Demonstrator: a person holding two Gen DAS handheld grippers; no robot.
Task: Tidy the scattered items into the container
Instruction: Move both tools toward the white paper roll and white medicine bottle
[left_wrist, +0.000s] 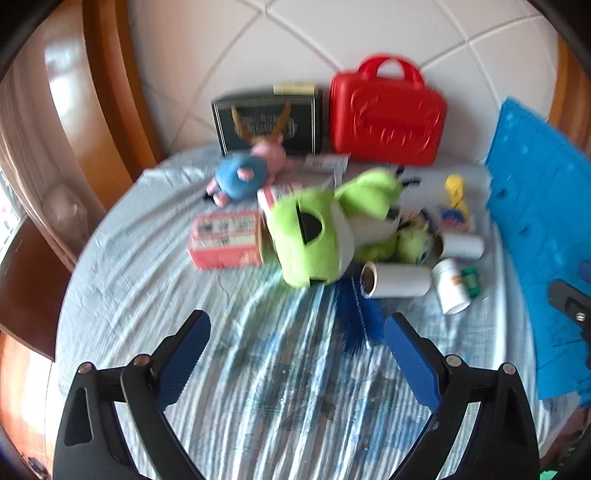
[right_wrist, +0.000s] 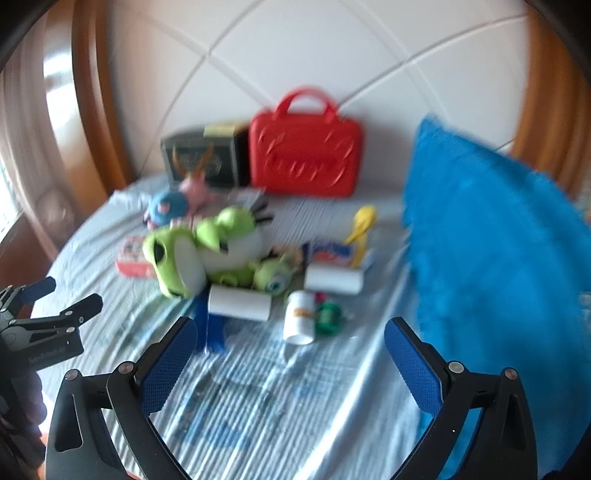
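Observation:
A blue plastic crate (left_wrist: 535, 236) stands at the right; it also shows in the right wrist view (right_wrist: 491, 251). Scattered on the striped bedsheet are a big green plush (left_wrist: 314, 236), a small green one-eyed plush (right_wrist: 273, 278), a pink-and-blue plush (left_wrist: 243, 173), a pink box (left_wrist: 225, 240), two white paper rolls (left_wrist: 399, 280), a white bottle (left_wrist: 450, 284), a green spool (right_wrist: 327, 317), a blue brush (left_wrist: 354, 317) and a yellow toy (left_wrist: 456, 190). My left gripper (left_wrist: 297, 350) is open and empty, short of the pile. My right gripper (right_wrist: 291, 354) is open and empty, near the white bottle (right_wrist: 299, 317).
A red carry case (left_wrist: 384, 114) and a dark box (left_wrist: 266, 118) stand against the white padded headboard (left_wrist: 295, 44). A wooden bed frame (left_wrist: 107, 96) curves on the left. The left gripper's side shows at the left edge of the right wrist view (right_wrist: 48, 314).

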